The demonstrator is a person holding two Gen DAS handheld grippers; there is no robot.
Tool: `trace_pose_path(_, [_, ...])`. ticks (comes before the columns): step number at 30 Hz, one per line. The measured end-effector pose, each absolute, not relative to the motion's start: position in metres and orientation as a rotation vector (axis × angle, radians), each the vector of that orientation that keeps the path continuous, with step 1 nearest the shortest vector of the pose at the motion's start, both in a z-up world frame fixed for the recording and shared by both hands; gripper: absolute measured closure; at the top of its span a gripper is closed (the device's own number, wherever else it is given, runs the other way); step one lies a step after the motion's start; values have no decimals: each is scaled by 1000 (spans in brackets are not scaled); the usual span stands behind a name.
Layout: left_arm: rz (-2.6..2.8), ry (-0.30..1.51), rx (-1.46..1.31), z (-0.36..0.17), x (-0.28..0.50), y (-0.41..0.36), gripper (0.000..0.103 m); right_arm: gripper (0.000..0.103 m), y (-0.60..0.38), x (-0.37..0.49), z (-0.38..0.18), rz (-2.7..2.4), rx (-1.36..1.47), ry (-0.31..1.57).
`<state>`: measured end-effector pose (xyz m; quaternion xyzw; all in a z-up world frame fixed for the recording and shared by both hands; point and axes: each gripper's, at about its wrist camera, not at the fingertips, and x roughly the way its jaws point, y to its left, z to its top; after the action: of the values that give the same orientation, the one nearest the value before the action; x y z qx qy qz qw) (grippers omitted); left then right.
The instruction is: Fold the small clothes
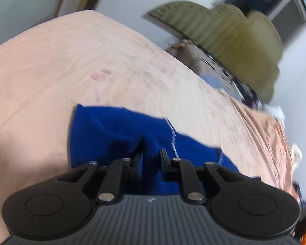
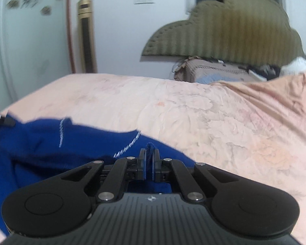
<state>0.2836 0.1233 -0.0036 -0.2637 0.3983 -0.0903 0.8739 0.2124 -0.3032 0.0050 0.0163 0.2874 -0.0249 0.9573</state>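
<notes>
Firstly, in the left wrist view, the black two-finger left gripper [image 1: 151,153] is seen pointing down at a royal-blue knitted garment with thin white stitched lines [image 1: 116,134], which is spread over a peach-pink floral bedsheet [image 1: 71,61]. The fingers are held apart with a band of blue fabric lying between them, and no pinch on the cloth can be made out (the frame is tilted and blurred by motion). Beyond the far edge of the bed, an olive-green ribbed headboard with a scalloped top [image 1: 224,30] is seen against the white wall, and a folded brownish quilt [image 1: 193,59] is lodged just below it.

Next, in the right wrist view, the black two-finger right gripper [image 2: 149,156] is shown with its fingers pressed close together on a raised fold of the blue garment [image 2: 51,143], a small ridge of cloth standing up between the pads. The garment is draped to the left of this grip, lying partly on the sheet [image 2: 214,122], and its far left corner is met by a dark tip at the frame edge. A gold-trimmed standing air conditioner [image 2: 86,34] is seen against the wall, beside a white glazed door with floral decals [image 2: 30,10]. The headboard [image 2: 224,26] is seen at the upper right.
</notes>
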Motion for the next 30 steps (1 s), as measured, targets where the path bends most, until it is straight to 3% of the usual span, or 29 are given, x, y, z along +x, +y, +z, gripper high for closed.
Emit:
trace_pose_path(13, [-92, 731, -444, 18, 285, 138, 89, 99, -321, 256, -22, -142, 102, 628])
trace_pose_path(14, [-99, 742, -388, 19, 282, 135, 89, 87, -324, 256, -25, -134, 122, 643])
trace_pose_path(15, [-107, 757, -345, 19, 280, 134, 88, 86, -327, 254, -28, -125, 140, 645])
trace_pose_path(16, [-123, 773, -307, 18, 275, 133, 85, 74, -327, 250, -29, -135, 132, 636])
trace_pose_path(17, [-143, 787, -284, 17, 270, 134, 80, 54, -324, 245, -27, -150, 106, 623])
trace_pose_path(18, [-164, 801, -267, 14, 264, 135, 76, 44, -319, 239, -24, -168, 64, 598])
trace_pose_path(19, [-182, 815, -247, 11, 259, 137, 65, 30, -313, 231, -20, -180, 16, 564])
trace_pose_path(20, [-190, 823, -220, 8, 254, 138, 49, 28, -305, 224, -14, -183, -39, 530])
trace_pose_path(22, [-185, 826, -152, 4, 243, 141, 33, 28, -282, 213, -3, -105, -147, 484])
trace_pose_path(30, [-254, 841, -21, -7, 200, 144, 32, 27, -156, 207, -5, 378, -462, 437])
